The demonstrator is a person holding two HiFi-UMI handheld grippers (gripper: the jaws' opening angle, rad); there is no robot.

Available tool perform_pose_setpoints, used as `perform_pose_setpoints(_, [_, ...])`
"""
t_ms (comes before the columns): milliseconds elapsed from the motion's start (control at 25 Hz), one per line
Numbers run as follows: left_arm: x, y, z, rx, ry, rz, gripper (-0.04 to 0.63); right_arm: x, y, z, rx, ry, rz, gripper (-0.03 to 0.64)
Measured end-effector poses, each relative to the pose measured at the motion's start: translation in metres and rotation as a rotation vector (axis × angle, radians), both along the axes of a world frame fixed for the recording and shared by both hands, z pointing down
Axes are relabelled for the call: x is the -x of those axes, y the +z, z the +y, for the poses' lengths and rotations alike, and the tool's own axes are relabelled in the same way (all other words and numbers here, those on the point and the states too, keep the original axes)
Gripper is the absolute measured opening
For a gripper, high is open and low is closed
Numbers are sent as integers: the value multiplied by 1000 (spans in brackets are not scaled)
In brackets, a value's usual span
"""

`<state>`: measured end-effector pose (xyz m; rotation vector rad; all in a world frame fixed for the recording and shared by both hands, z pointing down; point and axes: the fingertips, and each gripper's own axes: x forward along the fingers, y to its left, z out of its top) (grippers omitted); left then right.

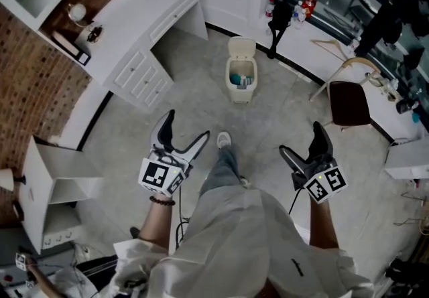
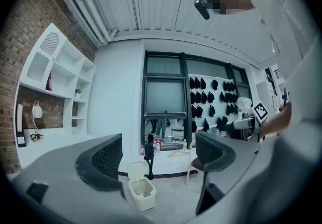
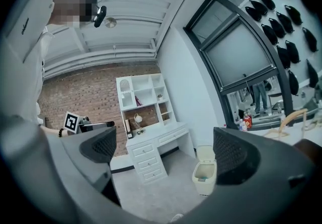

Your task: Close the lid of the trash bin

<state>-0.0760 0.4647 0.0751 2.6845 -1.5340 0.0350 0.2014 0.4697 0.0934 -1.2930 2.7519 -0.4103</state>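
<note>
On the floor ahead of the person, the head view shows the trash bin (image 1: pixel 241 84) with its lid (image 1: pixel 242 47) raised. The left gripper (image 1: pixel 186 126) and right gripper (image 1: pixel 299 138) hover well apart from it. In the left gripper view, its fingers (image 2: pixel 102 160) are released, framing the distant bin. In the right gripper view, its fingers (image 3: pixel 101 145) are likewise spread around the far bin.
</note>
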Motion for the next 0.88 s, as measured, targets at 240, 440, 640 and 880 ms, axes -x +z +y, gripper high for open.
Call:
perform_pose_setpoints(240, [5,12,-69,9,28,11,442,11,11,-59,21,10,10,588])
perform_pose_setpoints(440, [15,22,-142,26,59,8,440,29,8,-133,17,25,6,586])
perform_pose_setpoints(640, [30,26,-214,36,92,8,441,51,3,-204,8,54,3,586])
perform_pose_setpoints(880, [47,38,-281,48,133,45,441,79,11,-260,13,69,35,586])
